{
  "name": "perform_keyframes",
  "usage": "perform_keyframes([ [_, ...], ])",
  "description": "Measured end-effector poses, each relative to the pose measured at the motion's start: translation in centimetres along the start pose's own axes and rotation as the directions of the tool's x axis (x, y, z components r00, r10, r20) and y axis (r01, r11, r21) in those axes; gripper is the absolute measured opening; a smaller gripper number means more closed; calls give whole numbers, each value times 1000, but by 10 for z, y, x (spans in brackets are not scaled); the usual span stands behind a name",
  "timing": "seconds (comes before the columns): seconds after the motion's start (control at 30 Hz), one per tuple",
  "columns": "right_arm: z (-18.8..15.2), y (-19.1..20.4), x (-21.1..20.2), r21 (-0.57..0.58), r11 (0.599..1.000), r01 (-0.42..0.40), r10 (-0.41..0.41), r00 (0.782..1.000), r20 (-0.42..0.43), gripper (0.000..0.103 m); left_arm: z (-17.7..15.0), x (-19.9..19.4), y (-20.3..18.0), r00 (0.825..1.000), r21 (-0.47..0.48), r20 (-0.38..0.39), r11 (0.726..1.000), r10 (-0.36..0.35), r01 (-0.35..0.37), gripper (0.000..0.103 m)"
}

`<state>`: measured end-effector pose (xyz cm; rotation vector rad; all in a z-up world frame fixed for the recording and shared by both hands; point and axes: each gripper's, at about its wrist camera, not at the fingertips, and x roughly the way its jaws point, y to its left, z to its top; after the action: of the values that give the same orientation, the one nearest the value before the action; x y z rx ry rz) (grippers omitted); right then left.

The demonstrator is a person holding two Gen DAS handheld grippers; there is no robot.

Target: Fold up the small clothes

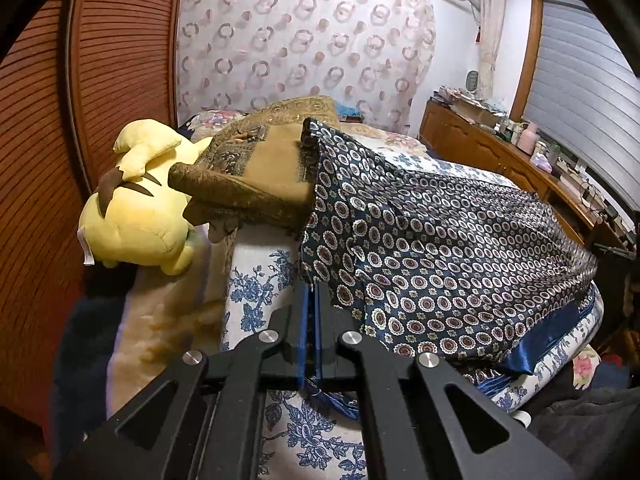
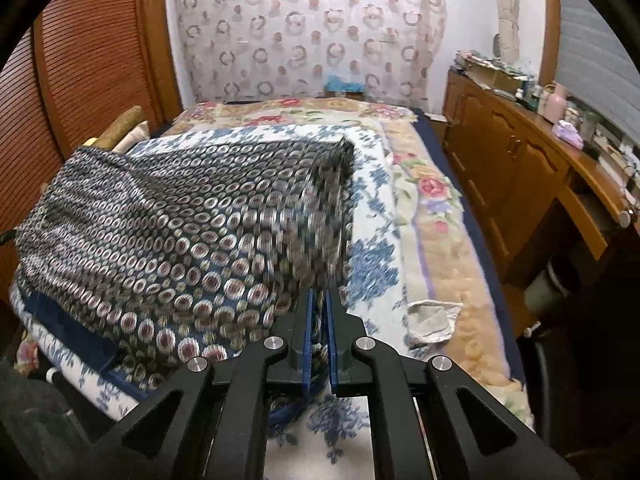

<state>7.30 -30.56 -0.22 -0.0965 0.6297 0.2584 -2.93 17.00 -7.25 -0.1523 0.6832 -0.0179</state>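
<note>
A dark blue garment [image 1: 440, 248] printed with small rings and flowers is lifted above the bed. My left gripper [image 1: 313, 292] is shut on its left edge, and the cloth hangs stretched to the right. My right gripper [image 2: 319, 300] is shut on the other edge of the same garment [image 2: 180, 220], which spreads to the left and looks blurred. A plain blue hem [image 1: 532, 352] shows at the garment's low corner.
The bed carries a white and blue flowered cover [image 2: 372, 264] over a cream rose blanket [image 2: 440, 200]. A yellow plush toy [image 1: 136, 208] and a brown cushion [image 1: 256, 168] lie at the left. A small white cloth [image 2: 434, 318] lies on the bed. Wooden cabinets [image 2: 508, 168] run along the right.
</note>
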Motion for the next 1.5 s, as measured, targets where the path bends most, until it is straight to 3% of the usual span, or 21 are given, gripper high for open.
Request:
perform_keyframes([
  [0.07,7,2,-2,-6,1000,5,-5,1000,27,10,1,-1,-1,1000,4,6,1000,4,-4,9],
  [0.1,12,4,-3,-13,1000,13,-13,999,40,13,1,-2,-2,1000,4,13,1000,3,-4,20],
  [0.17,20,11,-3,-25,1000,12,-10,998,58,30,3,-1,-3,1000,3,20,1000,-13,12,30],
  [0.2,23,16,-3,-33,999,-3,5,998,67,33,3,-1,-5,1000,4,19,1000,-17,17,38],
  [0.27,27,29,0,-50,998,-26,30,997,71,42,4,2,-9,1000,13,11,1000,-21,21,40],
  [0.4,29,58,21,-92,993,-74,79,995,54,43,2,10,-13,1000,29,-20,999,-18,19,46],
  [0.43,29,67,28,-101,991,-90,95,995,43,43,1,12,-13,999,29,-28,999,-17,18,56],
  [0.5,29,81,43,-122,987,-108,111,994,18,43,-1,17,-13,999,28,-45,999,-23,24,64],
  [0.7,36,113,81,-163,975,-149,145,989,-40,43,-8,26,-11,997,26,-77,1000,14,-12,65],
  [0.93,39,123,108,-185,974,-130,115,990,-85,43,-15,33,-1,994,-4,-101,999,43,-44,65],
  [1.03,35,130,117,-200,972,-120,106,991,-75,53,-17,35,1,993,-10,-111,999,48,-49,65],
  [1.07,34,131,120,-205,971,-123,110,991,-73,62,-17,35,1,992,-12,-114,999,48,-50,65],
  [1.17,31,142,127,-229,965,-127,113,991,-72,74,-20,37,1,991,-12,-123,999,51,-53,65],
  [1.33,31,133,129,-185,974,-133,118,989,-90,84,-26,38,3,989,-23,-134,997,69,-73,65],
  [1.5,33,133,129,-194,972,-133,117,989,-93,88,-31,37,0,989,-19,-134,997,71,-74,65],
])
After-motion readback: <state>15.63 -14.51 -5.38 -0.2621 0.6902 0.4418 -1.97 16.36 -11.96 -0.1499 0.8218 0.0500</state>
